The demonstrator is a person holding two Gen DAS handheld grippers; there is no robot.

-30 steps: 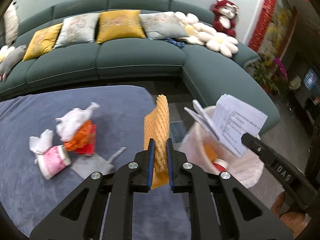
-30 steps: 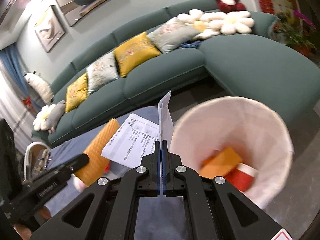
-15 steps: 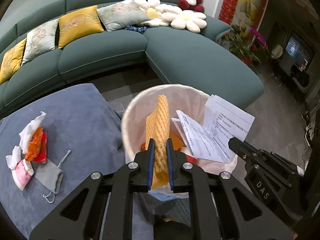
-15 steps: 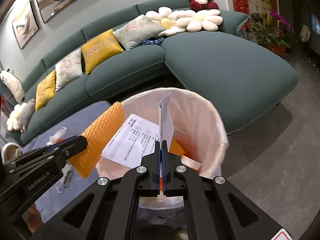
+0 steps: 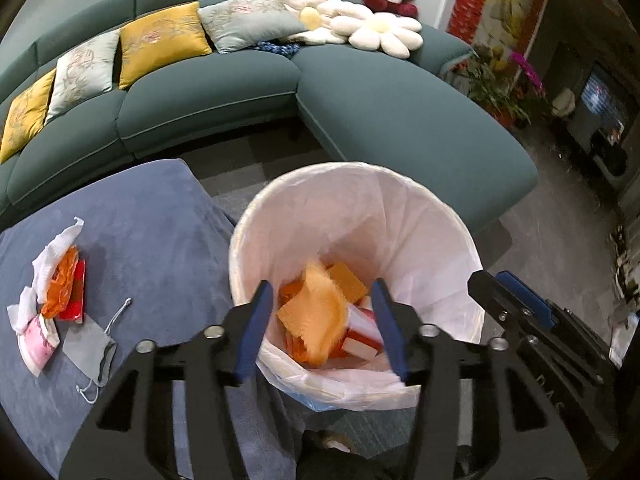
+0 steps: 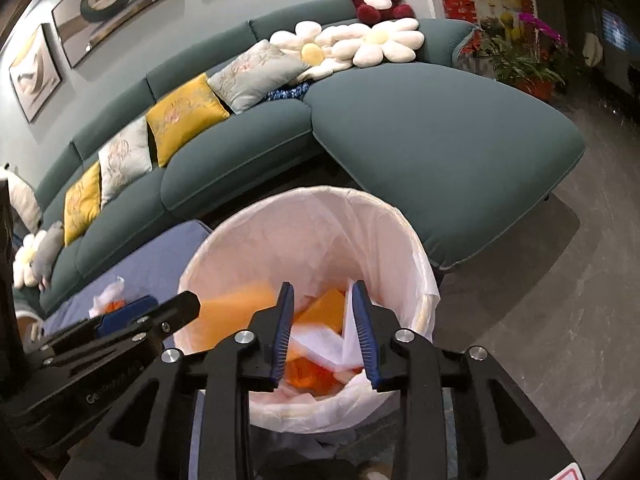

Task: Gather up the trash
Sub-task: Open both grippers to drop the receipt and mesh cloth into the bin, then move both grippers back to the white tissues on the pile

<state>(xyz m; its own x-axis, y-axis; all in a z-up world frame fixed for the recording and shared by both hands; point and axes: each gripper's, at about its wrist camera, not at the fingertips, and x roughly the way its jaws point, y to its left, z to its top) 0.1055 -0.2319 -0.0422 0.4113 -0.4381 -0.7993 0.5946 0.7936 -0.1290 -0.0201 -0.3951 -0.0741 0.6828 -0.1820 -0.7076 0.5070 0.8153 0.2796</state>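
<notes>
A round bin with a white liner [image 5: 420, 216] stands on the floor beside the blue table; it also shows in the right wrist view [image 6: 248, 264]. My left gripper [image 5: 322, 326] is open over the bin's near rim. A blurred orange foam net [image 5: 316, 320] is falling inside, above orange and red trash. My right gripper [image 6: 323, 334] is open over the bin, with white paper [image 6: 324, 344] dropping between its fingers. The right gripper shows in the left wrist view [image 5: 508, 300], the left gripper in the right wrist view [image 6: 132, 320].
On the blue table [image 5: 152, 216] lie crumpled white tissue with an orange bag [image 5: 60, 276], a red packet [image 5: 78, 292], a pink cup [image 5: 34, 340] and a grey mask [image 5: 90, 350]. A green sofa [image 5: 360, 120] curves behind.
Both grippers moved over the bin and opened. The foam net left my left gripper and the paper left my right gripper; both are dropping into the bin.
</notes>
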